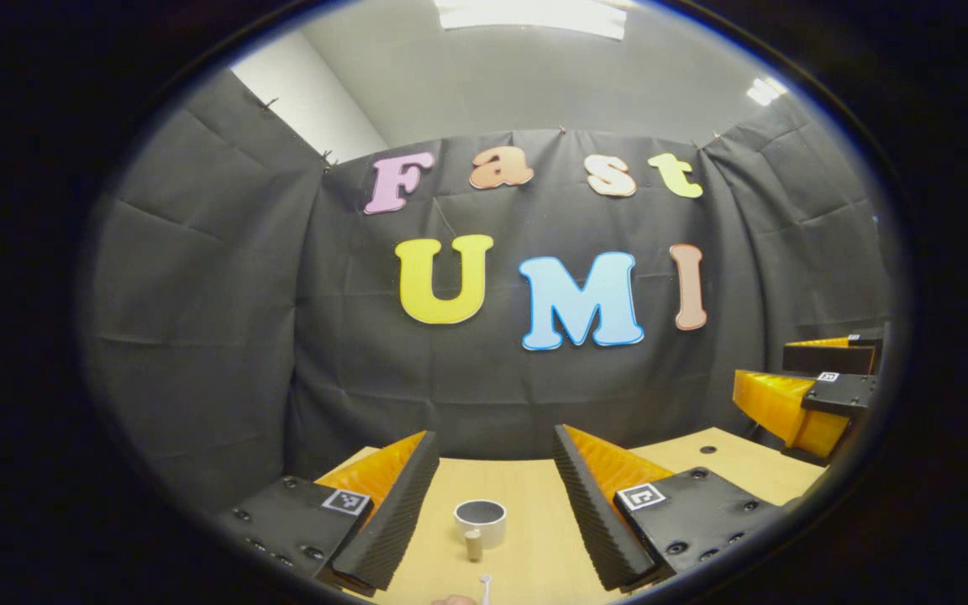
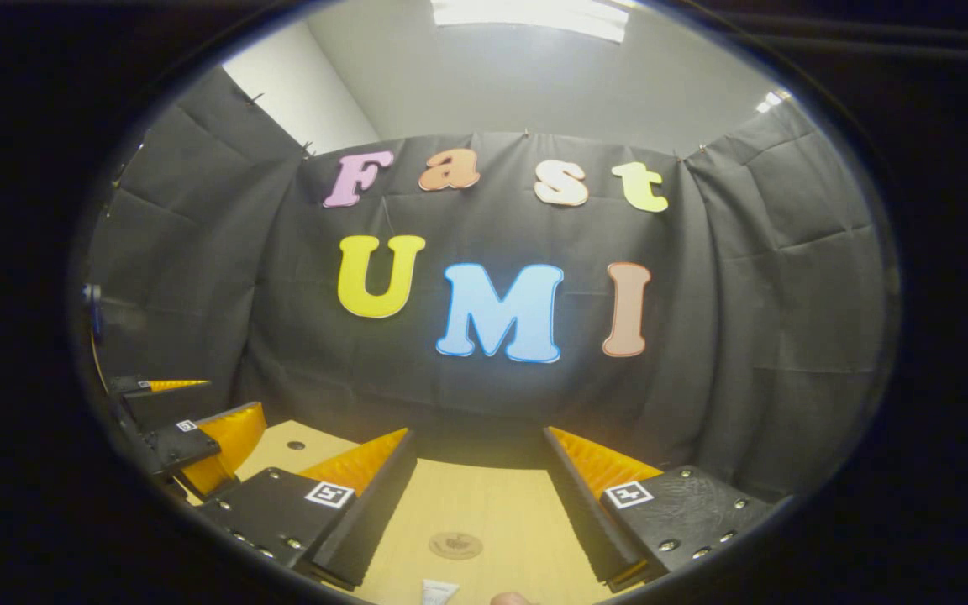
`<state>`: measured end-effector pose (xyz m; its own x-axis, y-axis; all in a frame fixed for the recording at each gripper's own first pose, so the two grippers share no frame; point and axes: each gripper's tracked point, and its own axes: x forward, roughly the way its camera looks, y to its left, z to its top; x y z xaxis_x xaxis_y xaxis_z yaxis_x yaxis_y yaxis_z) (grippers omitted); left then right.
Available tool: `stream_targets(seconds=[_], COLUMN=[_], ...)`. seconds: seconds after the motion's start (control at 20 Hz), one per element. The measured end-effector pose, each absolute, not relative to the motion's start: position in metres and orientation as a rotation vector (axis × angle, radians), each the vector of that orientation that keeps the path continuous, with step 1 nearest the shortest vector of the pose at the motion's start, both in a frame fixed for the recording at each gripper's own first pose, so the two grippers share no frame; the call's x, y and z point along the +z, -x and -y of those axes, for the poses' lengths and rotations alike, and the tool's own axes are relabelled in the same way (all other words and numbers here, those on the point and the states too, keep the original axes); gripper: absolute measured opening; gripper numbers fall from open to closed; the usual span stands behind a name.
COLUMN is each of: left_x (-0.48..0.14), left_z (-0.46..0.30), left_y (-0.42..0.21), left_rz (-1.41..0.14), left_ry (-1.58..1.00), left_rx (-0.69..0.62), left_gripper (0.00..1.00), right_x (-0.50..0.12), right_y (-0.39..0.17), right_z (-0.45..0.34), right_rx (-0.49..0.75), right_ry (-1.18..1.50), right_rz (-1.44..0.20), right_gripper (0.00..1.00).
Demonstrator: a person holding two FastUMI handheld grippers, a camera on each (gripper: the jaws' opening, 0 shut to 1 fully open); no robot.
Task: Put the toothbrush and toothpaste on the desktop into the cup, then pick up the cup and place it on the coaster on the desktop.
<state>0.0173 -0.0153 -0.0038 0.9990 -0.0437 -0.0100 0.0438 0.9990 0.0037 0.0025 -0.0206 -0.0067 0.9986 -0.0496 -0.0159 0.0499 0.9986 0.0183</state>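
Observation:
In the left gripper view a small grey cup point(image 1: 481, 521) stands upright on the wooden desktop point(image 1: 526, 487), its handle turned toward me. It sits low between the spread fingers of my left gripper point(image 1: 494, 435), which is open and holds nothing. The white tip of the toothbrush point(image 1: 485, 584) pokes in at the bottom edge, just in front of the cup. In the right gripper view a round brown coaster point(image 2: 455, 544) lies flat between the fingers of my right gripper point(image 2: 479, 433), also open and empty. One white end of the toothpaste point(image 2: 438, 591) shows at the bottom edge.
The black cloth wall closes off the back of the desktop point(image 2: 492, 496). The right gripper point(image 1: 795, 374) hovers at the right edge of the left gripper view. The left gripper point(image 2: 198, 403) hangs at the left of the right gripper view. A small dark hole point(image 1: 708, 449) marks the tabletop.

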Motion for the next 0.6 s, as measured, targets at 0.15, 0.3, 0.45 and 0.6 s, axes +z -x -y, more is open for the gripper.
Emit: stream_targets(seconds=[0.15,0.3,0.45,0.6], left_x=[-0.007,-0.011,-0.018,-0.033], left_z=[0.018,0.019,0.022,0.023], left_y=[-0.022,-0.029,-0.035,-0.042], left_rz=[-0.018,-0.034,-0.064,-0.117], left_ry=[-0.003,0.008,0.01,-0.02], left_rx=[-0.054,-0.068,-0.092,-0.106], left_gripper=[0.91,0.91,0.91,0.91], right_x=[-0.013,-0.015,-0.016,-0.029], right_y=[-0.005,-0.01,-0.014,-0.019], right_z=[0.023,0.022,0.02,0.013], right_rx=[-0.057,-0.054,-0.045,-0.02], right_ry=[-0.012,-0.014,-0.019,-0.034], right_rz=[-0.031,-0.041,-0.054,-0.104], right_gripper=[0.93,0.93,0.93,0.93])
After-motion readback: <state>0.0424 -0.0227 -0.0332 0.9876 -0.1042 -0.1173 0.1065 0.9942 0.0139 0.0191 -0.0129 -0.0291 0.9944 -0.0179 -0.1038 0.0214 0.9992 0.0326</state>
